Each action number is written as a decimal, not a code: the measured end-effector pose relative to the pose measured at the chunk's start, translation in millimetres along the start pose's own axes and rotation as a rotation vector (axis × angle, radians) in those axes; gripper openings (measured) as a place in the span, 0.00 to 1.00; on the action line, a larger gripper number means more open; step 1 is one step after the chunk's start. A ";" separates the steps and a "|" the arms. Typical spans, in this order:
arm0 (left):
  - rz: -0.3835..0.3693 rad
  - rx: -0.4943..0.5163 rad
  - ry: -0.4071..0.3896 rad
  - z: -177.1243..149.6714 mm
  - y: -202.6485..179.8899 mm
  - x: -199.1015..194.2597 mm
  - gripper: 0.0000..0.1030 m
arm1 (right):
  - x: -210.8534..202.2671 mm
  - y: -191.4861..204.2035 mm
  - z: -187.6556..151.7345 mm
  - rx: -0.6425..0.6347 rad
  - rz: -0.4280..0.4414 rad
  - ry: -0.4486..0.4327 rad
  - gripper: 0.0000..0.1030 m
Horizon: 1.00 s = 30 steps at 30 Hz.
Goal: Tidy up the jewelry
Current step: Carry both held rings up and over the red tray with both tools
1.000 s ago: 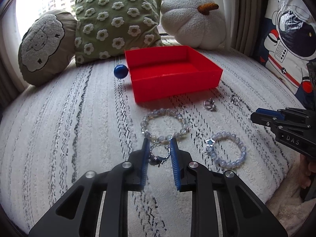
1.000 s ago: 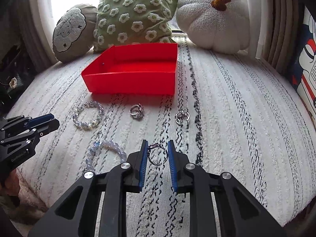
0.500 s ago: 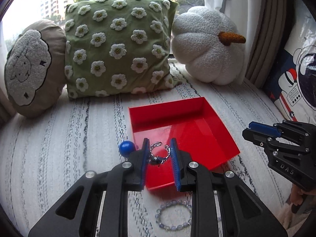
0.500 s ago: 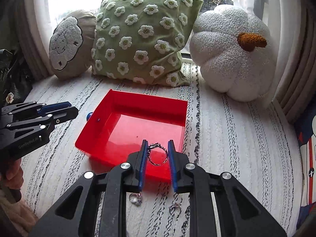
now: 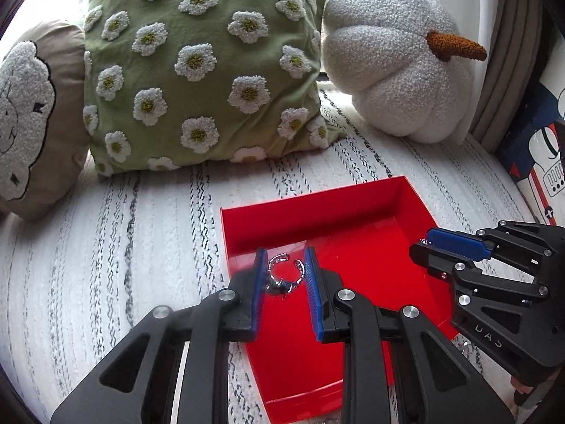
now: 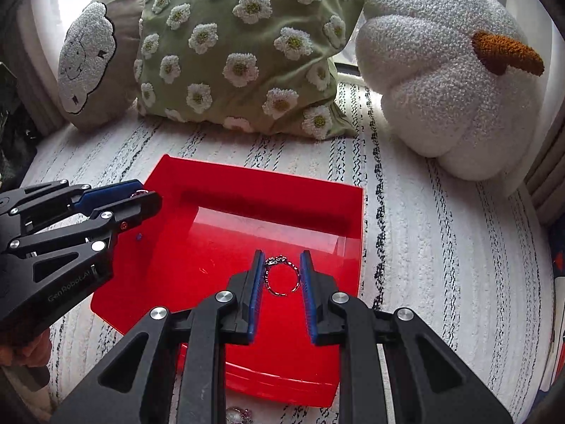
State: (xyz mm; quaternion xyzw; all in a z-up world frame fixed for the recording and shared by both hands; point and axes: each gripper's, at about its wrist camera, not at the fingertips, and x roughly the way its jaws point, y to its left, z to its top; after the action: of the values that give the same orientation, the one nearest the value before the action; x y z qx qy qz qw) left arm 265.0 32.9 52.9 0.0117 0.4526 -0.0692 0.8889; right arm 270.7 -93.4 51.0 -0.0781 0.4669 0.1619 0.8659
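A red tray (image 5: 317,208) (image 6: 254,176) lies on the striped white cover. My left gripper (image 5: 282,268) is shut on an open silver ring (image 5: 284,277) and holds it above the tray's left part. My right gripper (image 6: 282,272) is shut on a round silver ring (image 6: 282,275) and holds it above the tray's right part. The right gripper also shows in the left wrist view (image 5: 429,252), the left one in the right wrist view (image 6: 144,198). The tray floor looks bare.
A green flower cushion (image 5: 197,63), a sheep cushion (image 5: 24,113) and a white pumpkin cushion (image 5: 392,67) stand behind the tray. An astronaut cushion (image 5: 543,148) is at the right. Some jewelry (image 6: 238,415) lies in front of the tray.
Both grippers lifted their rings off the cover and carried them forward to above the red tray. The bracelets have dropped out of view below.
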 end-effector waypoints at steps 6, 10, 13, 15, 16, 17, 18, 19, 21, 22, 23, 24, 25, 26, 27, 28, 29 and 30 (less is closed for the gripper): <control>0.011 0.031 0.015 -2.3 -11.9 11.5 0.20 | 14.5 -7.0 -7.9 0.010 -0.011 0.030 0.19; 0.002 0.024 0.023 -4.2 -15.8 18.4 0.20 | 20.9 -9.7 -10.3 0.011 -0.010 0.043 0.19; 0.004 0.024 0.027 -6.1 -18.2 23.7 0.20 | 23.2 -11.1 -10.2 0.016 -0.008 0.052 0.19; 0.014 0.024 0.032 -7.4 -19.1 27.5 0.20 | 24.5 -11.1 -10.2 0.015 -0.010 0.057 0.19; 0.019 0.027 0.036 -8.2 -19.4 29.4 0.20 | 25.4 -11.1 -10.2 0.014 -0.010 0.059 0.19; 0.022 0.024 0.039 -8.8 -19.0 30.4 0.20 | 26.6 -10.9 -9.6 0.015 -0.012 0.061 0.19; 0.023 0.019 0.040 -9.1 -18.1 31.1 0.20 | 27.4 -10.6 -9.8 0.014 -0.014 0.063 0.19; 0.024 0.020 0.040 -9.3 -18.0 31.7 0.20 | 28.2 -10.0 -10.2 0.013 -0.014 0.065 0.19; 0.028 0.022 0.040 -9.6 -18.1 32.3 0.20 | 29.6 -9.3 -11.0 0.010 -0.016 0.069 0.19; 0.028 0.021 0.042 -9.8 -17.9 32.7 0.20 | 30.3 -8.8 -11.4 0.008 -0.016 0.071 0.19; 0.028 0.021 0.043 -10.0 -17.8 33.1 0.20 | 30.8 -8.6 -11.7 0.008 -0.015 0.072 0.19; 0.030 0.021 0.043 -10.2 -17.7 33.5 0.20 | 31.0 -8.5 -11.9 0.008 -0.016 0.072 0.19; 0.029 0.021 0.044 -9.9 -17.6 34.1 0.20 | 31.2 -8.3 -11.7 0.007 -0.016 0.072 0.19; 0.028 0.020 0.046 -9.9 -17.2 34.6 0.20 | 31.2 -8.2 -11.7 0.006 -0.015 0.072 0.19; 0.030 0.016 0.047 -9.8 -16.6 35.1 0.20 | 31.2 -8.1 -11.9 0.007 -0.016 0.072 0.19; 0.030 0.015 0.048 -9.9 -16.5 35.6 0.20 | 31.3 -8.0 -12.1 0.007 -0.016 0.072 0.19; 0.029 0.016 0.051 -10.0 -16.3 36.3 0.20 | 31.3 -8.2 -12.1 0.006 -0.015 0.072 0.19; 0.029 0.014 0.053 -10.1 -16.1 36.8 0.20 | 31.5 -8.4 -12.2 0.007 -0.015 0.072 0.19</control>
State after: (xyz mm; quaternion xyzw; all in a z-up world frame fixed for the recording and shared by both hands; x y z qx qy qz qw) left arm 276.1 13.7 17.9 0.0264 0.4751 -0.0592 0.8775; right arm 280.2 -98.2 17.9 -0.0843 0.4977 0.1507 0.8500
